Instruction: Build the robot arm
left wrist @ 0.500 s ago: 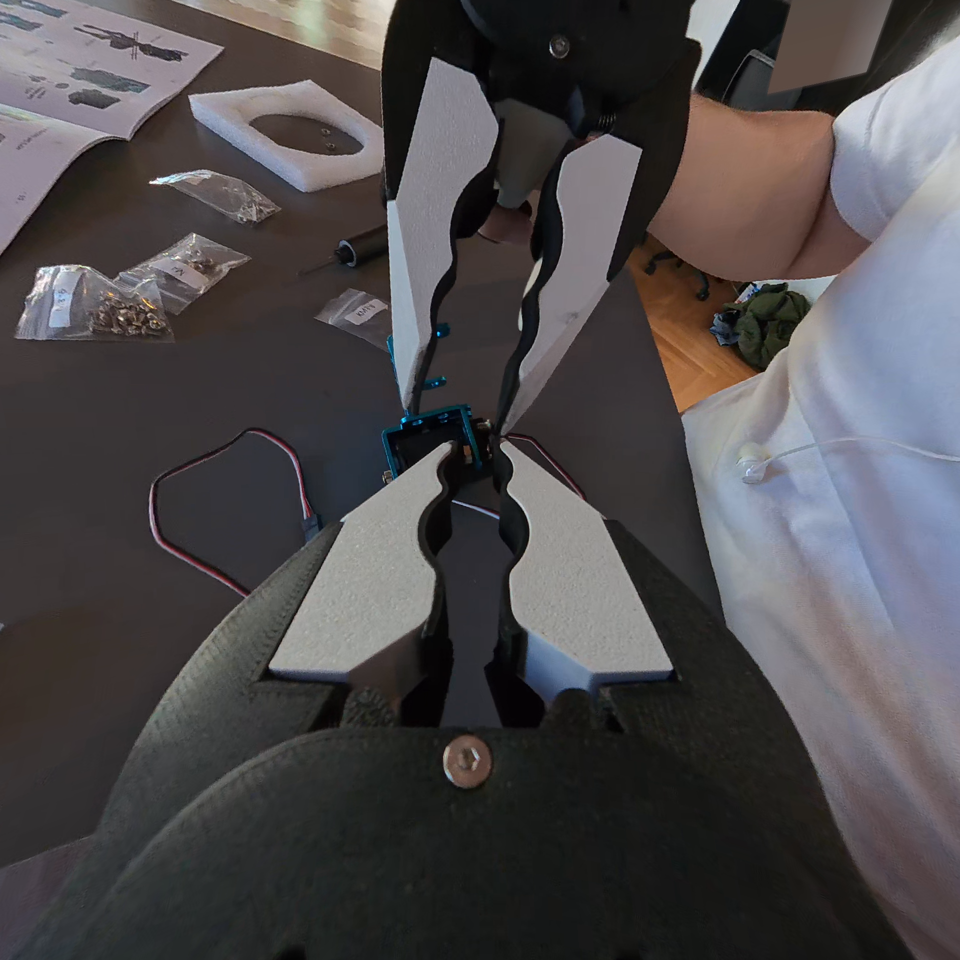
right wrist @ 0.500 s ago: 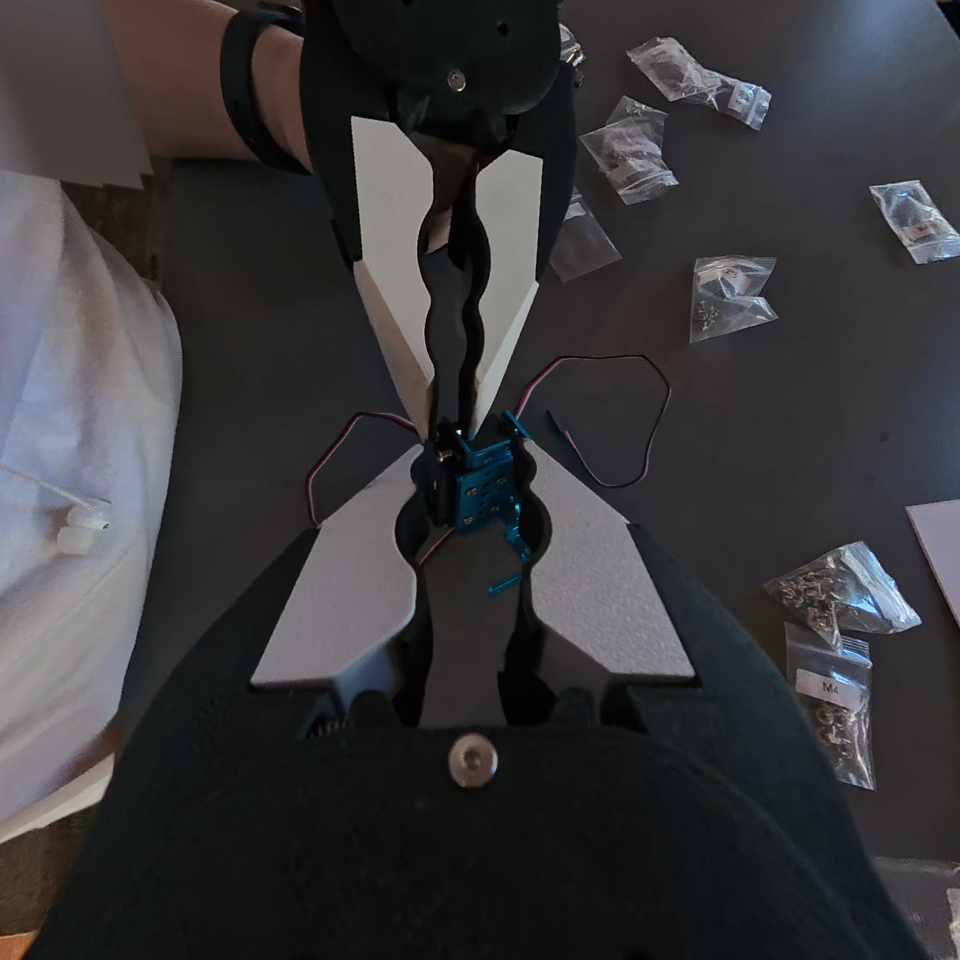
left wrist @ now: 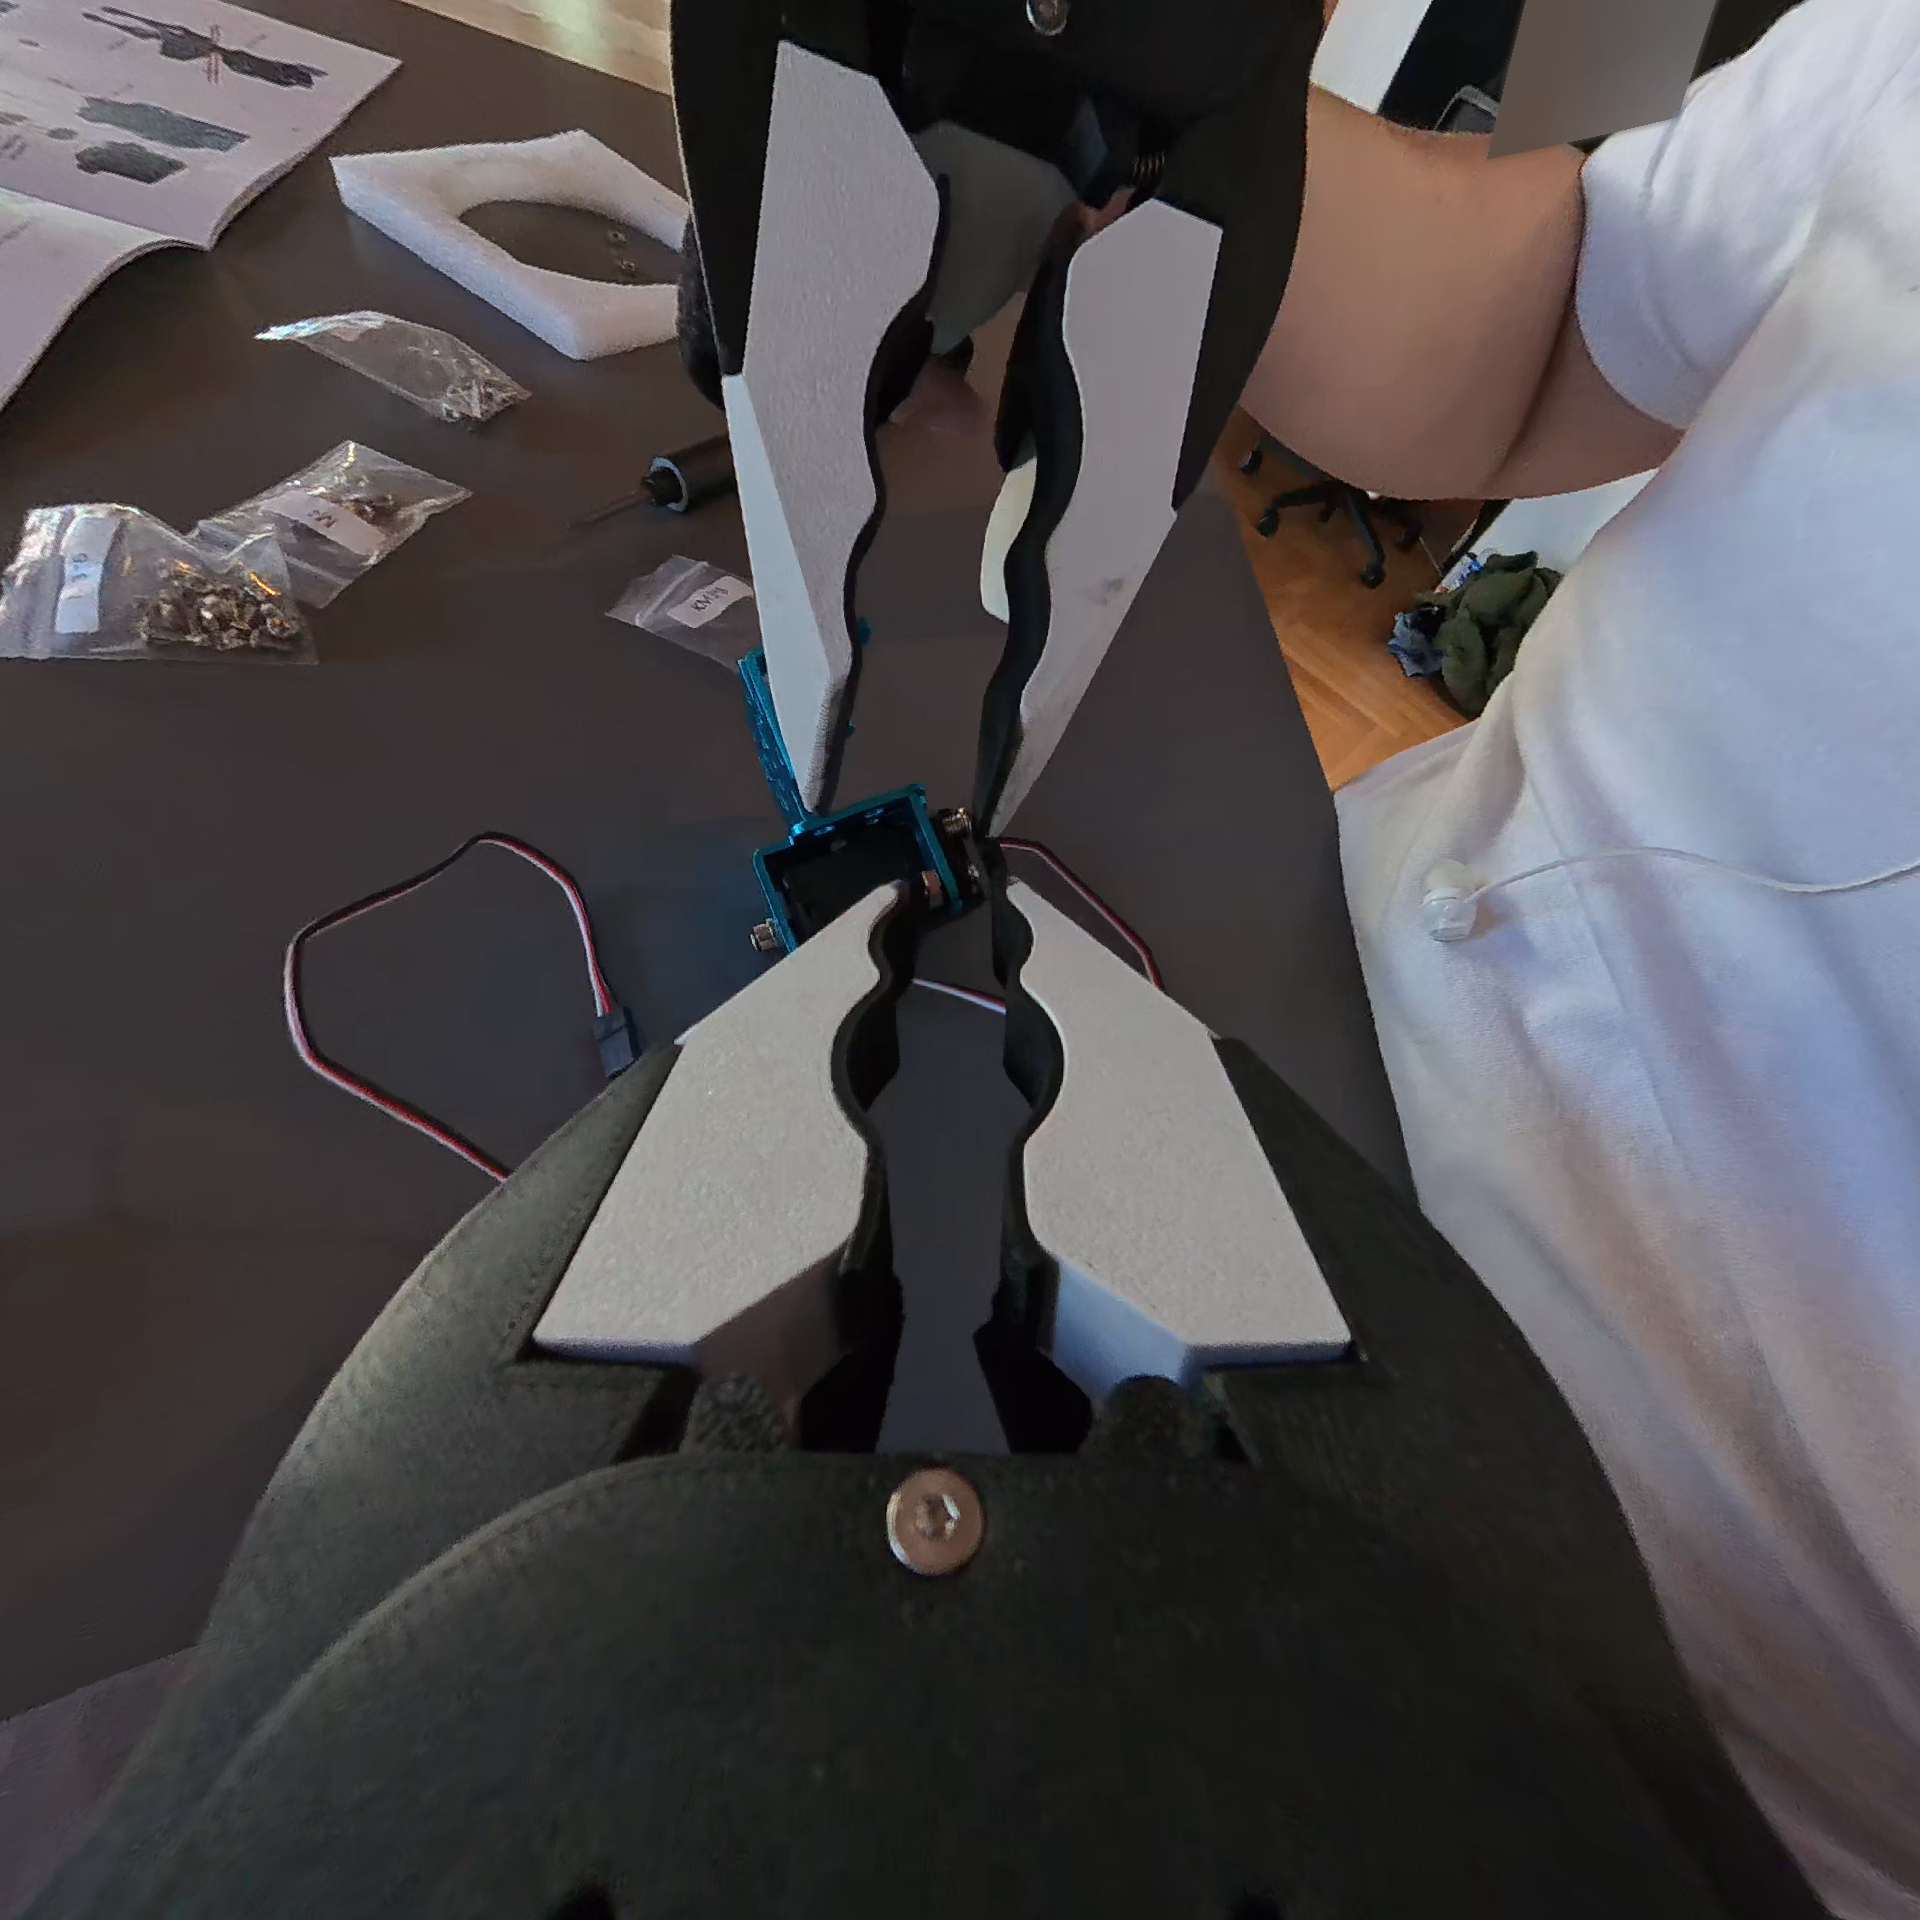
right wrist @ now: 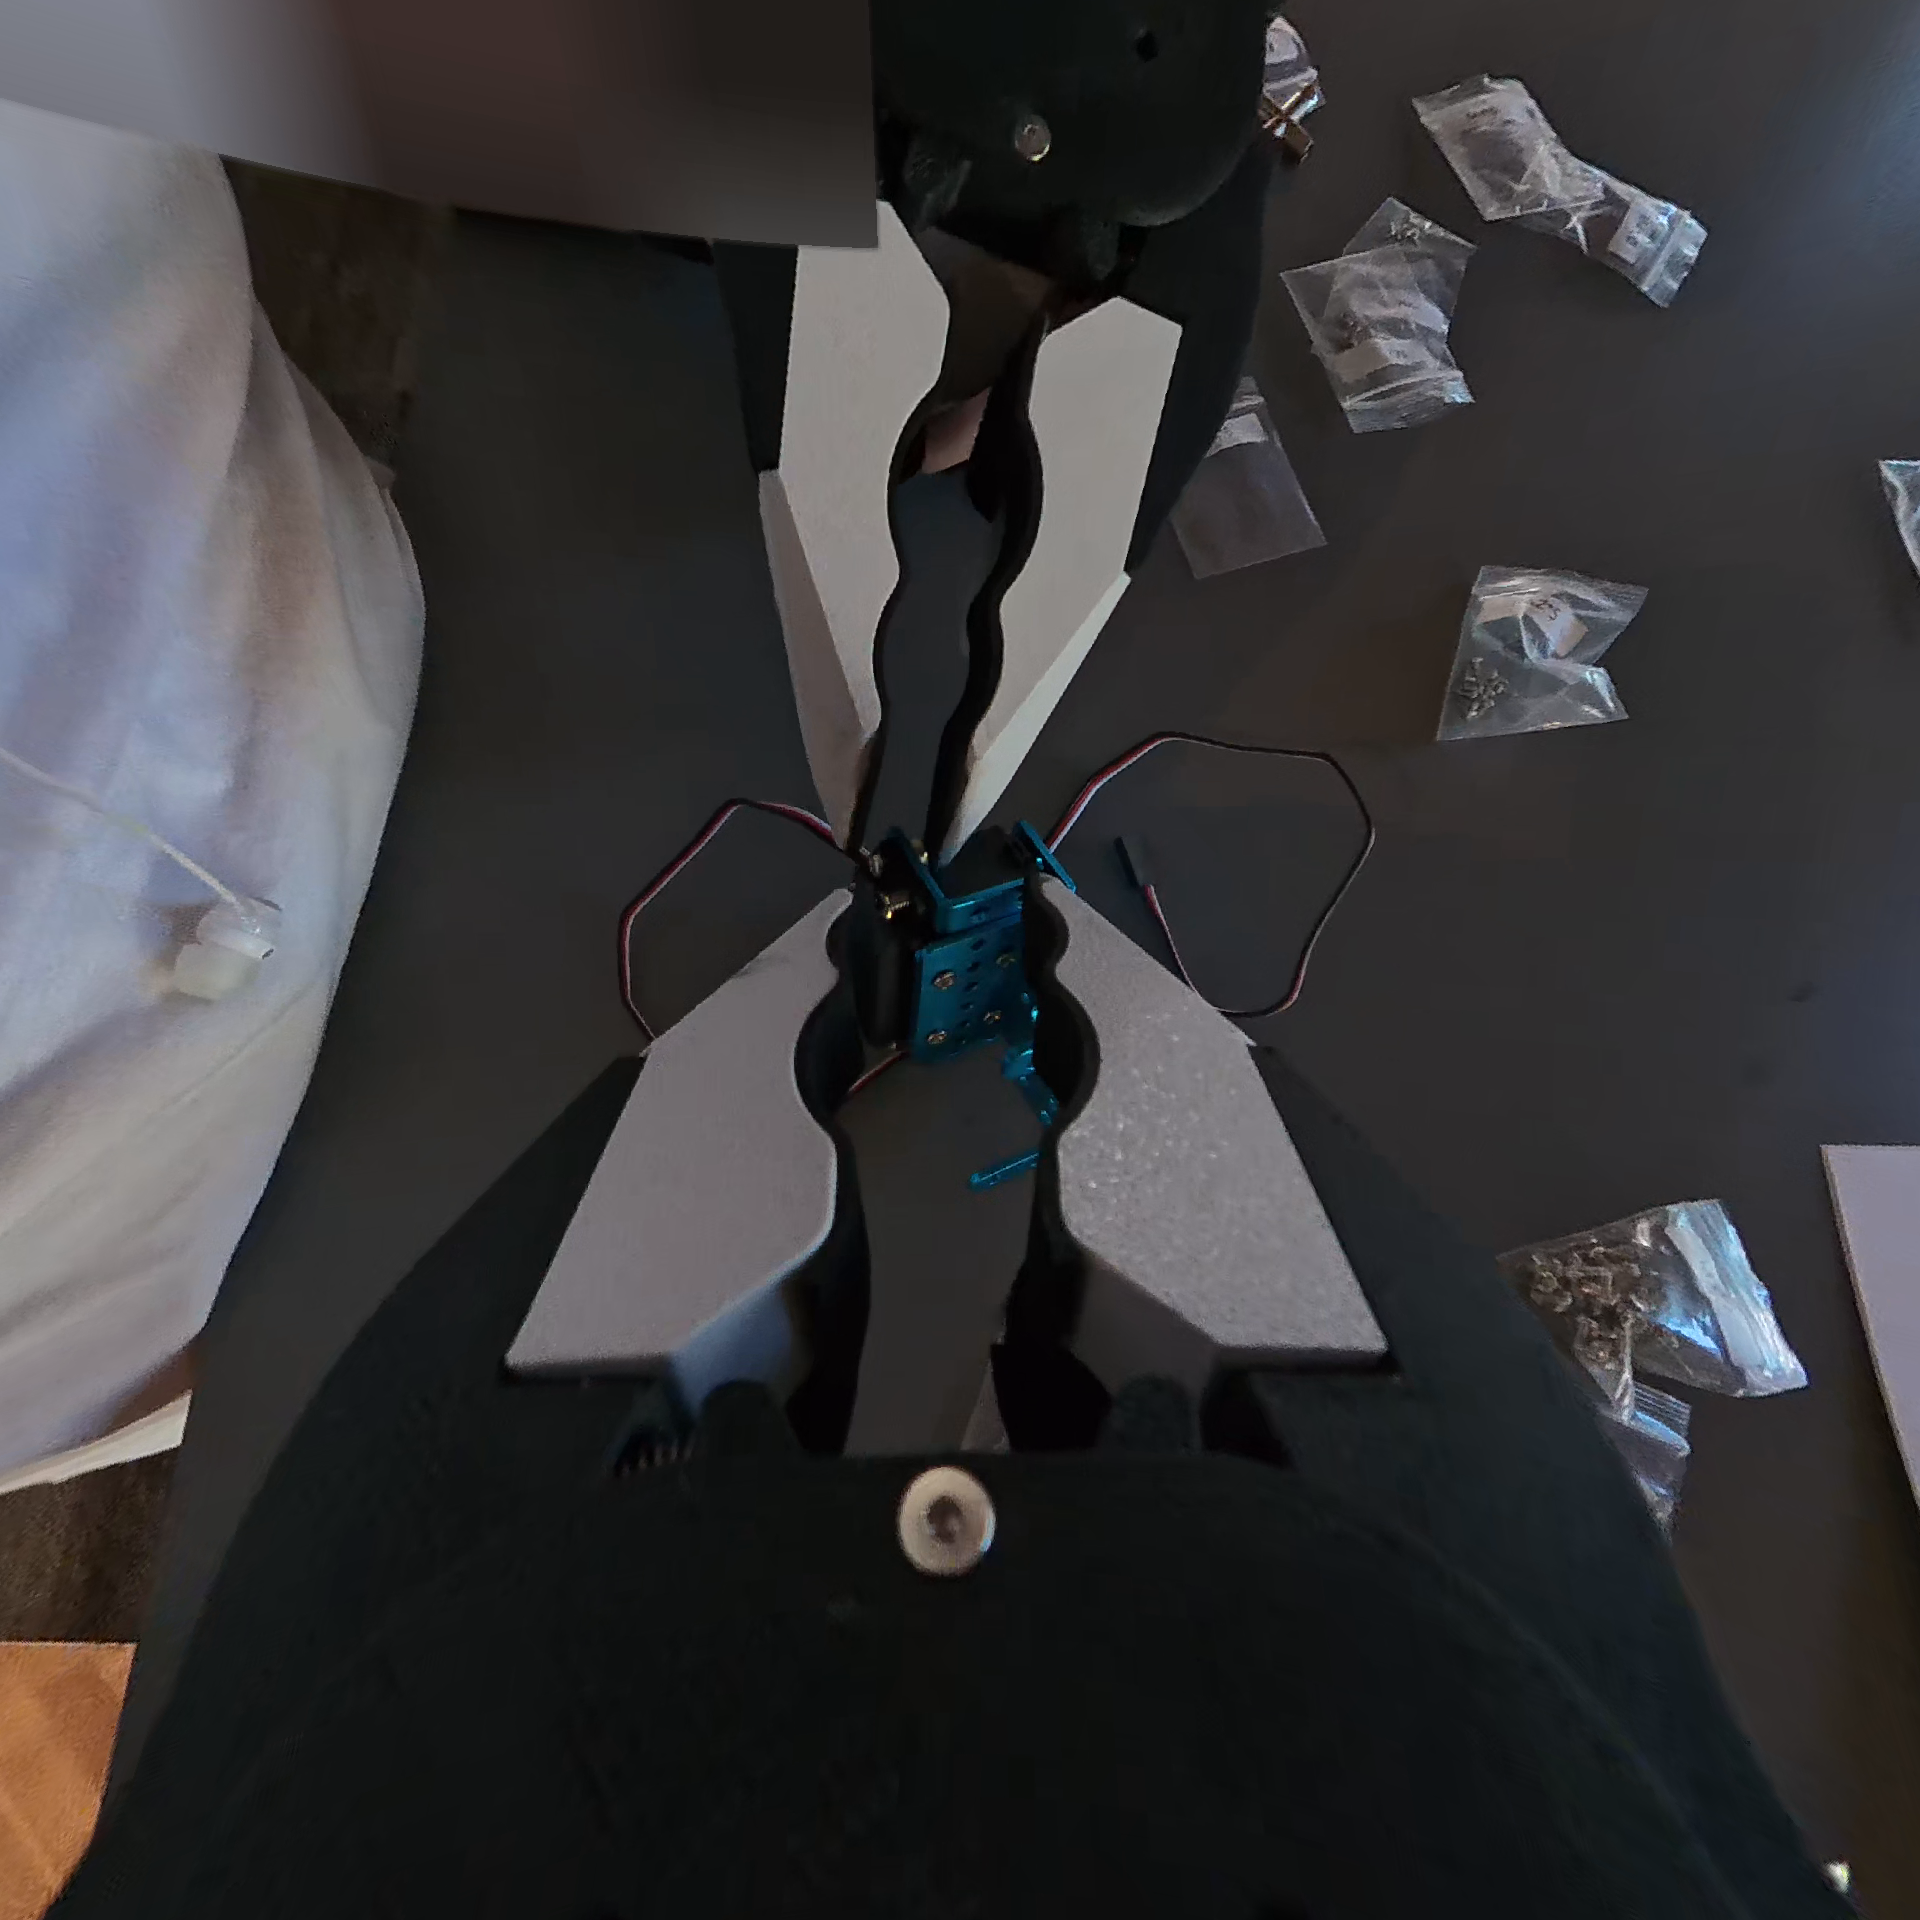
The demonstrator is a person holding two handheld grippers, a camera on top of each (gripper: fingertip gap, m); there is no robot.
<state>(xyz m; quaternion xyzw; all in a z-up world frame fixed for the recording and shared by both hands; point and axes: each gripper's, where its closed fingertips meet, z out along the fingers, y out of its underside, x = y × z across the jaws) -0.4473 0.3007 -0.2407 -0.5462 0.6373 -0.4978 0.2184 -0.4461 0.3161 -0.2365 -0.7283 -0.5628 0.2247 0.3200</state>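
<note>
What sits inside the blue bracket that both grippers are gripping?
The blue bracket frames a black servo, its wire trailing out over the table. The servo's lower part is covered by the left gripper.

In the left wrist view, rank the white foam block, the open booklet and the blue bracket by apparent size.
1. Open booklet, though cropped by the frame edge.
2. White foam block.
3. Blue bracket, smallest despite being nearest the camera.

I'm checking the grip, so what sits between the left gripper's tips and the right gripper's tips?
A blue metal bracket with a black servo; left gripper and right gripper both clamp it, shown in both wrist views.
</note>
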